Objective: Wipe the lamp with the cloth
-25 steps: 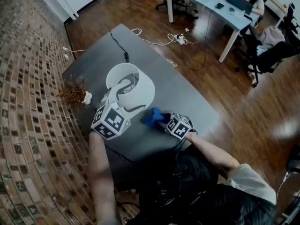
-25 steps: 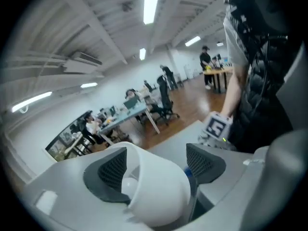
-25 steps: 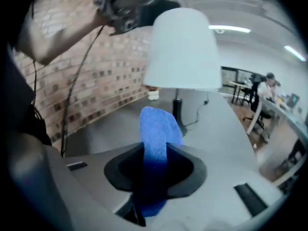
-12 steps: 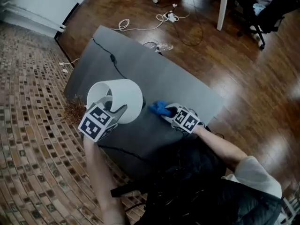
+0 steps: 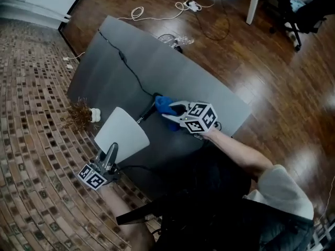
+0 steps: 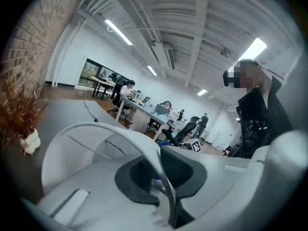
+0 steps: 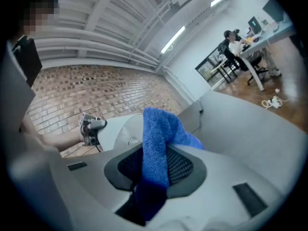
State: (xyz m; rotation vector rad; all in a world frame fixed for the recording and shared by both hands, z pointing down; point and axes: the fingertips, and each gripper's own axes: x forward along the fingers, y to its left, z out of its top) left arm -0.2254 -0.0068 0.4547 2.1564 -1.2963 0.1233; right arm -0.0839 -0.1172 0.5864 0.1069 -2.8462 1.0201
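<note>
Two tools are busy: the left hand-held gripper (image 5: 112,151) has just squeezed shut on the white lampshade (image 5: 121,135) rim, at 7 o'clock on the bench (image 5: 136,61). The right hand-held gripper (image 5: 171,112) pinches the blue cloth (image 5: 163,104), at 2 o'clock from it.

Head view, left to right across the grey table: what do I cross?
Dried plant sprig → white lampshade → blue cloth → right hand-held gripper, shut on that cloth.
</note>
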